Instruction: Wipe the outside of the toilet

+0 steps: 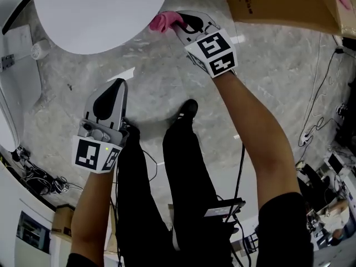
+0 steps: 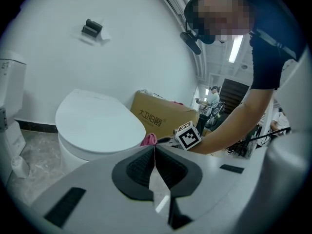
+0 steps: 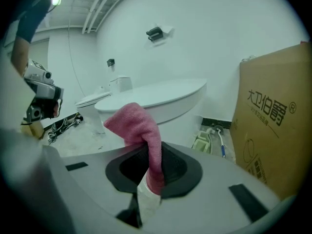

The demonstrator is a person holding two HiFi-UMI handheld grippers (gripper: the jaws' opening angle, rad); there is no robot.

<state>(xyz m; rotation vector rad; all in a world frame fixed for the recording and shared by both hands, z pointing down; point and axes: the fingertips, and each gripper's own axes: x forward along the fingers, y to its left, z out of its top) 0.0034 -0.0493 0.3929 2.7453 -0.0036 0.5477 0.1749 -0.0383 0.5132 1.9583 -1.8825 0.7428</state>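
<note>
The white ceramic toilet with its oval lid closed (image 1: 99, 9) fills the upper left of the head view, and in the right gripper view it sits centre frame, just past the cloth. Its lid top and the curved bowl wall below look bare and dry, so I judge the wiping has not yet begun.

A pink folded microfibre cloth (image 3: 138, 125) is the nearest thing to the toilet. In the head view it sits at the lid's right edge, but whether it touches the rim cannot be told. The right claw (image 3: 154, 168) is clenched on the cloth's lower end. The free fold stands up and forward of the jaws, probably so that soft fabric rather than plastic meets the porcelain.

The left claw (image 2: 155, 156) sits lower left in the head view, well apart from the toilet. Its jaws are pressed together with nothing between them. It seems parked out of the way, since one cloth needs only one claw.

A brown cardboard box with printed characters (image 3: 276, 126) stands at the right of the right gripper view, close beside the bowl. That leaves a narrow gap, so wiping that side may be cramped. The grey marbled tile floor (image 1: 167, 79) lies under everything.
</note>
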